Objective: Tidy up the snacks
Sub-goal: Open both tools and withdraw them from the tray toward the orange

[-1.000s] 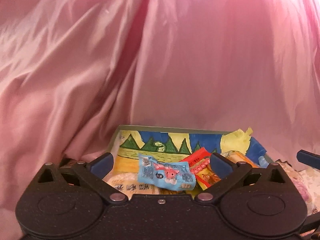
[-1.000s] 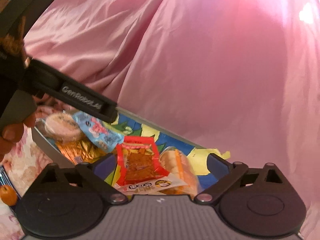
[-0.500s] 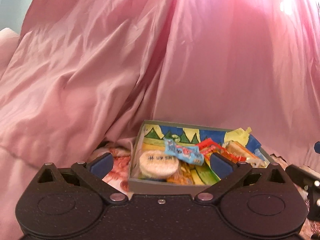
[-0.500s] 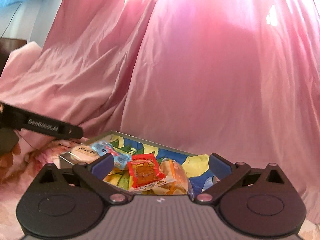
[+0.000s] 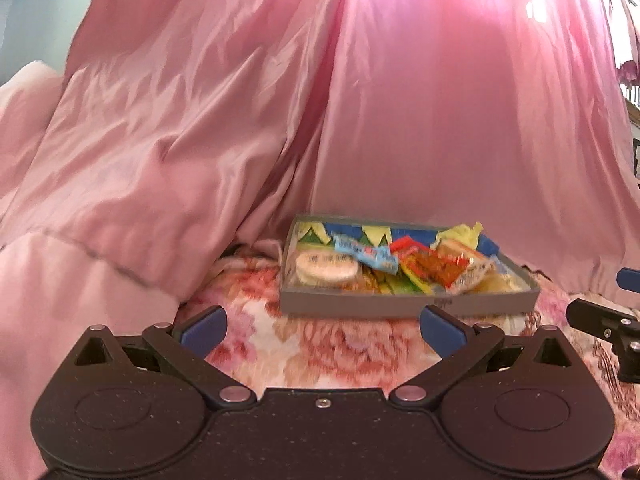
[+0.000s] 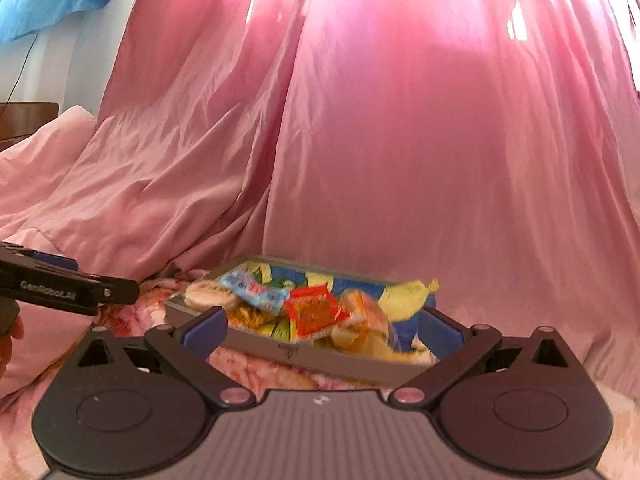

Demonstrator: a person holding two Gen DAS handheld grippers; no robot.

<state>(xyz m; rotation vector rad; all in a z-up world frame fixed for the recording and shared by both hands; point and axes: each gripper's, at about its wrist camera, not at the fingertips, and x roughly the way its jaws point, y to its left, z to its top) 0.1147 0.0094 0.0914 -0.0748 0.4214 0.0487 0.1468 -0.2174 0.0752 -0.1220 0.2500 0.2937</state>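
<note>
A: Grey tray (image 5: 408, 302) is sitting on the floral blanket (image 5: 320, 344), snacks (image 5: 384, 268) piled inside.

B: Both grippers (image 5: 322, 322) (image 6: 323, 326) are backing away, jaws wide and holding nothing. Sorting is looking finished.

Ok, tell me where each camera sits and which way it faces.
Left wrist: on the left gripper, low, facing the snack tray and pink curtain; own open fingers and the right gripper's tip show.
Right wrist: on the right gripper, facing the tray from nearer; own open fingers and the left gripper show.
Shared: tray, curtain.
</note>
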